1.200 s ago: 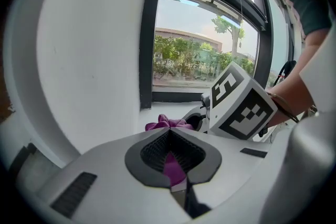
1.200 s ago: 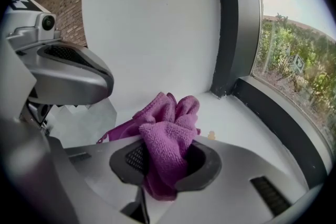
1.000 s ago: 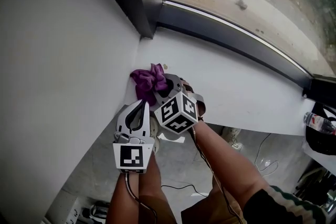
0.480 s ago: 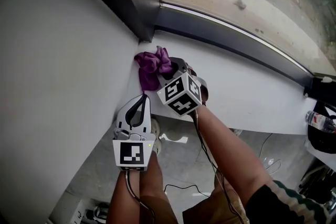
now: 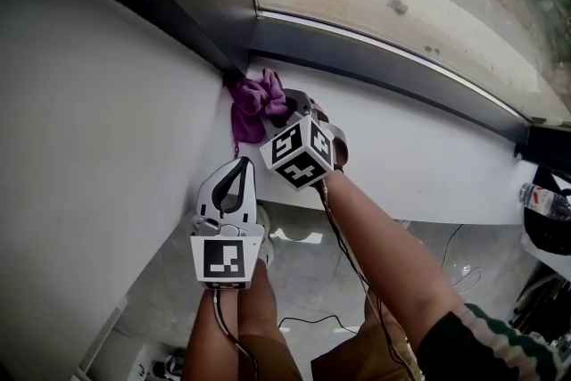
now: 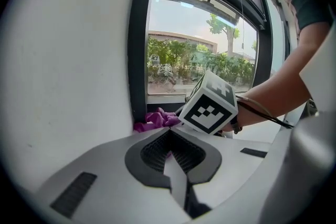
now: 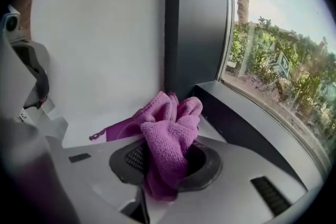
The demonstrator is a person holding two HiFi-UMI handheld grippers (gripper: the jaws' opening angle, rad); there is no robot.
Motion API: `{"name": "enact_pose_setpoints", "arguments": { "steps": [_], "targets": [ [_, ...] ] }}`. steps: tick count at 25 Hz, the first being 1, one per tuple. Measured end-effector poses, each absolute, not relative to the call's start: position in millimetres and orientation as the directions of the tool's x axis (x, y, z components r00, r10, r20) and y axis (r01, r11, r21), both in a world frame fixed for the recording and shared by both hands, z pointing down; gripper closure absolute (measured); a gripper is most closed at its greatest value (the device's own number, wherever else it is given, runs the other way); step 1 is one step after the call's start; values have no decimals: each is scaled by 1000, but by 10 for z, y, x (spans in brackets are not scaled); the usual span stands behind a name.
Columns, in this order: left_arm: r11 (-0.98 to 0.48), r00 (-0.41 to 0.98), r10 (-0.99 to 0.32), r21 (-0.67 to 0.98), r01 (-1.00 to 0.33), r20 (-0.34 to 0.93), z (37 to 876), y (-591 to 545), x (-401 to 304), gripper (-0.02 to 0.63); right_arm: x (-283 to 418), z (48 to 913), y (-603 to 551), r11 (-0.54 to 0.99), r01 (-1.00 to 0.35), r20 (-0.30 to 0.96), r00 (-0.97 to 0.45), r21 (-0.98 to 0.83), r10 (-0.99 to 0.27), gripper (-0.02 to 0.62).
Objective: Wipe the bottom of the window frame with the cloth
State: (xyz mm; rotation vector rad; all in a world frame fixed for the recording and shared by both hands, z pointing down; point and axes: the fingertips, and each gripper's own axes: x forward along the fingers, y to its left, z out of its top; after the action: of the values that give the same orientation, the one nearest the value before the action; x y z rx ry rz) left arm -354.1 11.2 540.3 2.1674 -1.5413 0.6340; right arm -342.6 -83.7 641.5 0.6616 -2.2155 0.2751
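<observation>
- R gripper (image 5: 287,109) has carried the cloth (image 5: 257,101) up-frame over the last 1 s. It went from mid-sill toward the upper-left corner, where the dark window frame (image 5: 375,58) meets the white wall (image 5: 89,147).
- Cloth now sits tight in that corner, touching or nearly touching the frame's bottom rail. Can't tell how hard it presses.
- Meaning: looks like the start position for the wipe. The rail runs off to the right of frame, so I'd judge most of the pass is still to do.
- L gripper (image 5: 239,169) has barely shifted. It hangs low-centre, off the sill (image 5: 419,147), w/ jaws closed together and nothing between them.
- R jaws are clamped on the cloth. In the R gripper view a fold stands up between them.
- Cloth look: purple-magenta, nubby microfibre, bunched into a loose wad, not folded flat. 1 thin edge trails left over the sill toward the wall.
- Soft, so it should mould into the rail's angle.
</observation>
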Motion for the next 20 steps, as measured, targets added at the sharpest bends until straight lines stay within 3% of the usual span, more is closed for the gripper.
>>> {"name": "enact_pose_setpoints", "arguments": {
  "steps": [11,20],
  "targets": [
    [-340,305,-753,53,-939,582,5334,78,-3338,597,-3226,6415,-752,834,-552,756,-546,-2,-360,485],
    [-398,358,-737,60,-915,573,5312,11,-2765,597,-2496,6450,-730,803,-596,773,-510,-3,-376,485]
  ]
}}
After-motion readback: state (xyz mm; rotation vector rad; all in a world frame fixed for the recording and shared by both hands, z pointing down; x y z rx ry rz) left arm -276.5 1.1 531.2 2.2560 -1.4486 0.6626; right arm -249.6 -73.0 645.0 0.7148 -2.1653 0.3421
